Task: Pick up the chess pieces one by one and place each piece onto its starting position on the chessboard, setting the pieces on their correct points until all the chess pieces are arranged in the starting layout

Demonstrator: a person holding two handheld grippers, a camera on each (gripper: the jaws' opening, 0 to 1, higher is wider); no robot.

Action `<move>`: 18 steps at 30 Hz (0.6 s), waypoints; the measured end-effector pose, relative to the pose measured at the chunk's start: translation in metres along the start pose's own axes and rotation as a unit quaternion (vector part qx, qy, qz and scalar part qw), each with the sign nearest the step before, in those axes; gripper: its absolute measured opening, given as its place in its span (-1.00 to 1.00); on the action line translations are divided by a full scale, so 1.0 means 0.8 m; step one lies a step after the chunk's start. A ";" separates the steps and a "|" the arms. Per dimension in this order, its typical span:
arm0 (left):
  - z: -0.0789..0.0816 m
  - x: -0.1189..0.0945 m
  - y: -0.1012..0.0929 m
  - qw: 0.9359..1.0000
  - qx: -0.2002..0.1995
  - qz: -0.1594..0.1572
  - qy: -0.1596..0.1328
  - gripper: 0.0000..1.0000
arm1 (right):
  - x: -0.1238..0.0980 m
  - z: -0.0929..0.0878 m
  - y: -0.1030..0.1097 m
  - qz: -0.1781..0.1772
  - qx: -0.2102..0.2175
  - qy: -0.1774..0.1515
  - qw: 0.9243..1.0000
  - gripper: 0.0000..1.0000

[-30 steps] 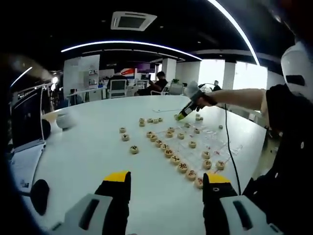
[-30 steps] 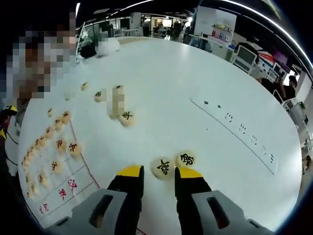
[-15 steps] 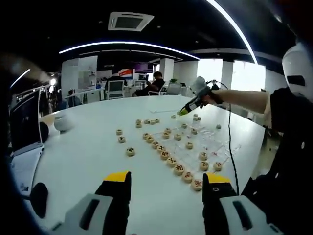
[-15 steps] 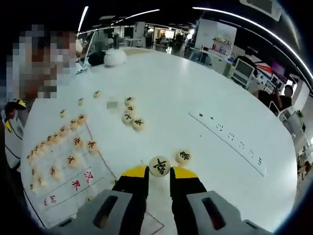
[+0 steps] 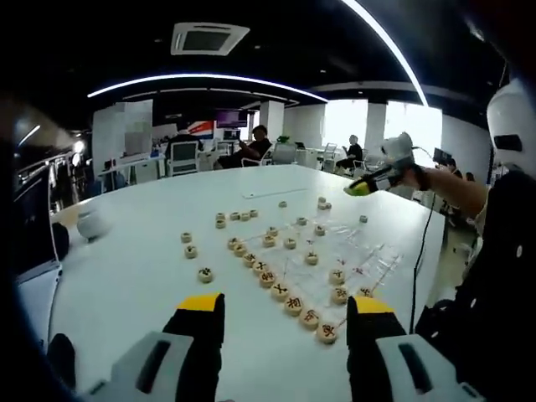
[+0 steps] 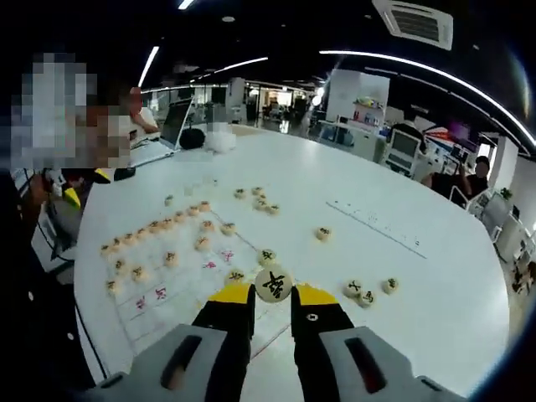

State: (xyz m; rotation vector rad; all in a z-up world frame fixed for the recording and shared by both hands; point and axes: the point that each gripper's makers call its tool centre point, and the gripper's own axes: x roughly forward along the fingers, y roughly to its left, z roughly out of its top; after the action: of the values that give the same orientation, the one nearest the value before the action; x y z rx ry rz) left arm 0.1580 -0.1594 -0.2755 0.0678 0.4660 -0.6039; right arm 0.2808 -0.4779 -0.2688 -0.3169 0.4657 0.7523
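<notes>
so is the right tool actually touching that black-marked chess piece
Touching. In the right gripper view the right tool has both yellow-tipped jaws pressed against the sides of the black-marked chess piece, with no gap on either side, holding it above the board.

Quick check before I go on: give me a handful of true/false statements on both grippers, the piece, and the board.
1. The right gripper is shut on a piece. True.
2. The left gripper holds a piece. False: it is open, with nothing between its jaws.
3. The held piece carries a black character. True.
4. The board is bare. False: a row of pieces and others already sit on it.
5. The table is black. False: it is white.
6. Loose pieces lie on the table off the board. True.
</notes>
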 end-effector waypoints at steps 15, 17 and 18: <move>0.005 0.014 -0.008 1.000 0.009 -0.013 0.012 0.19 | -0.058 -0.044 0.043 -0.035 -0.009 -0.031 0.999 -0.63; 0.006 0.014 -0.009 1.000 0.010 -0.014 0.011 0.19 | -0.049 -0.041 0.045 -0.025 -0.019 -0.023 0.999 -0.63; 0.007 0.013 -0.010 1.000 0.010 -0.014 0.011 0.19 | -0.045 -0.040 0.045 -0.023 -0.029 -0.017 0.999 -0.63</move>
State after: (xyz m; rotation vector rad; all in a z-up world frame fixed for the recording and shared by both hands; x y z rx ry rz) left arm 0.1633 -0.1726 -0.2749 0.0873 0.4825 -0.6357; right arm 0.2229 -0.4880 -0.2815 -0.3679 0.4043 0.7260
